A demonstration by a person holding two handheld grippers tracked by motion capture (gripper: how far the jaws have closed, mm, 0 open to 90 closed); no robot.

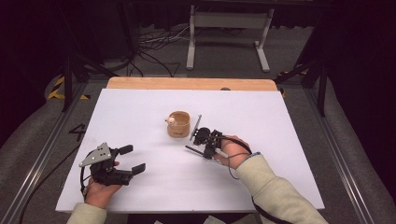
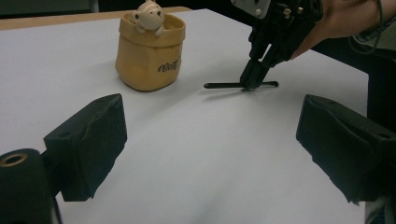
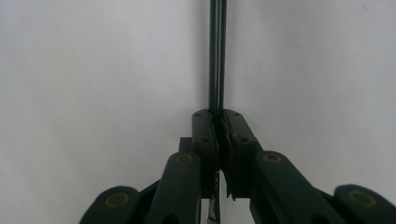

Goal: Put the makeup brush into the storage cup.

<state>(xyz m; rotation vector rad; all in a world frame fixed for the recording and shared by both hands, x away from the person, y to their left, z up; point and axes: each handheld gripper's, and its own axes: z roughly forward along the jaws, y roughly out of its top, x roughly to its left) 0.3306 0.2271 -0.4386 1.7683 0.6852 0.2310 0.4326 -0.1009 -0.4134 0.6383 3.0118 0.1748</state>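
A thin black stick (image 1: 194, 150) (image 2: 224, 85) (image 3: 217, 56) lies flat on the white table top (image 1: 140, 107), just in front of a tan pouch-shaped holder (image 1: 179, 125) (image 2: 149, 56). A small cream figure (image 1: 171, 121) (image 2: 148, 14) peeks over the holder's rim. My right gripper (image 1: 204, 151) (image 2: 252, 80) (image 3: 218, 116) points down at the table and is shut on the stick near its middle. My left gripper (image 1: 132, 159) (image 2: 215, 144) rests at the near left with its jaws wide apart and nothing between them.
The table's wooden back edge (image 1: 187, 83) runs behind the white top. A white frame stand (image 1: 229, 21) and cables lie on the floor beyond. Bare table surface spreads between the two grippers.
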